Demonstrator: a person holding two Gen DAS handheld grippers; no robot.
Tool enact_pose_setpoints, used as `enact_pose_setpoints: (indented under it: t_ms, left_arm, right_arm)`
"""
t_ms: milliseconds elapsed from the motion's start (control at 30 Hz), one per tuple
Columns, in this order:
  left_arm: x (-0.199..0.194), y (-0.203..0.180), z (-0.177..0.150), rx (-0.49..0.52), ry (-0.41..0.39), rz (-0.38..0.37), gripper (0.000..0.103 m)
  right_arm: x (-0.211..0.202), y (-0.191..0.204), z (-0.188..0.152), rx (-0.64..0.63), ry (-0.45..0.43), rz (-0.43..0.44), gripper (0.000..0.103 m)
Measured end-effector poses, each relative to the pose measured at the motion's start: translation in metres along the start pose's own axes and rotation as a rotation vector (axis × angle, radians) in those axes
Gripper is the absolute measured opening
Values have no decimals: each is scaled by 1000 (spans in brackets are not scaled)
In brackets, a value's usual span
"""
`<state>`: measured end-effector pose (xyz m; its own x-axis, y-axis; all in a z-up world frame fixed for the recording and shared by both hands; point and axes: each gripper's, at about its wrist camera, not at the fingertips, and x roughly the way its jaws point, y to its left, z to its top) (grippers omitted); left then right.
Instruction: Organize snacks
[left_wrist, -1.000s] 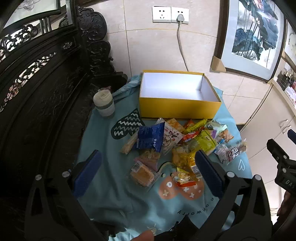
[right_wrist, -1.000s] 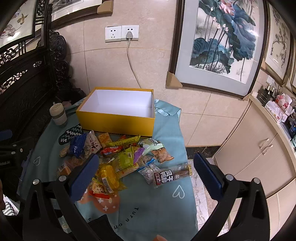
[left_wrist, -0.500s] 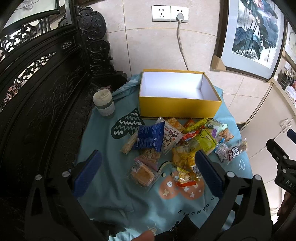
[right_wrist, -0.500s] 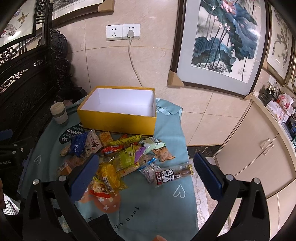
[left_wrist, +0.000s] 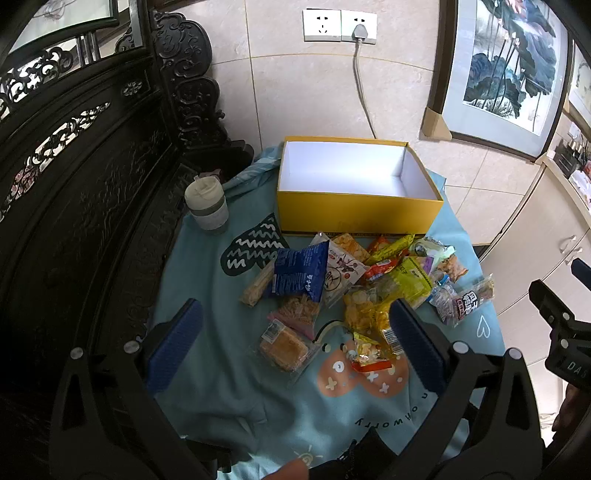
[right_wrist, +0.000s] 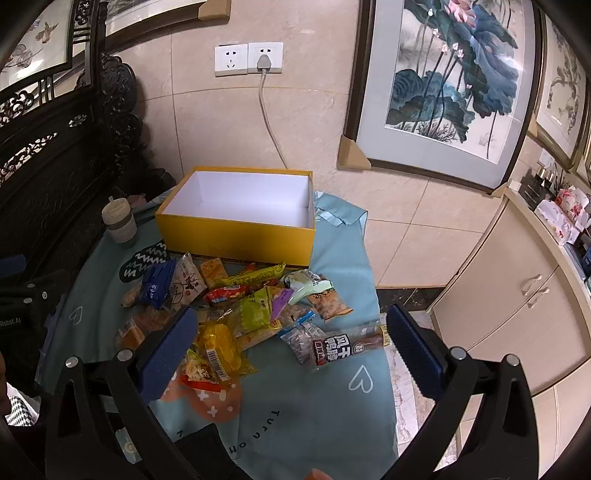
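An empty yellow box (left_wrist: 354, 218) (right_wrist: 236, 240) with a white inside stands at the far side of a small table under a teal cloth (left_wrist: 229, 373) (right_wrist: 332, 398). Several snack packets lie in a heap in front of it: a blue packet (left_wrist: 301, 275) (right_wrist: 157, 284), a clear-wrapped cake (left_wrist: 284, 349), a yellow-green packet (left_wrist: 410, 280) (right_wrist: 255, 314), a dark-labelled packet (left_wrist: 463, 301) (right_wrist: 340, 345). My left gripper (left_wrist: 295, 343) hangs open above the near side of the heap. My right gripper (right_wrist: 291, 349) is open too, above the heap's right part. Neither holds anything.
A lidded cup (left_wrist: 207, 208) (right_wrist: 120, 223) stands left of the box. Dark carved wooden furniture (left_wrist: 81, 177) runs along the left. A tiled wall with a socket and cable (left_wrist: 364, 85) rises behind; framed paintings (right_wrist: 454, 81) lean there. Cream cabinets (right_wrist: 524, 295) stand right.
The right wrist view has shifted slightly, with the box and snacks drifting a little right and down in frame. The left gripper has hardly moved. Both stay open.
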<state>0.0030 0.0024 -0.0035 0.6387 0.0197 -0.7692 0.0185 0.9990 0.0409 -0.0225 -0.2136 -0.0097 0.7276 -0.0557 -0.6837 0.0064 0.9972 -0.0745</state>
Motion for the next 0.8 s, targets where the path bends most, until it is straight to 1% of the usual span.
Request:
enact_pose_setpoints:
  t_ms: [533, 800]
  left_arm:
    - [4, -1, -2, -1, 11, -3, 101]
    - [12, 6, 0, -13, 27, -2, 101]
  right_arm:
    - [2, 1, -1, -2, 15, 14, 102]
    - [6, 0, -2, -3, 28, 18, 102]
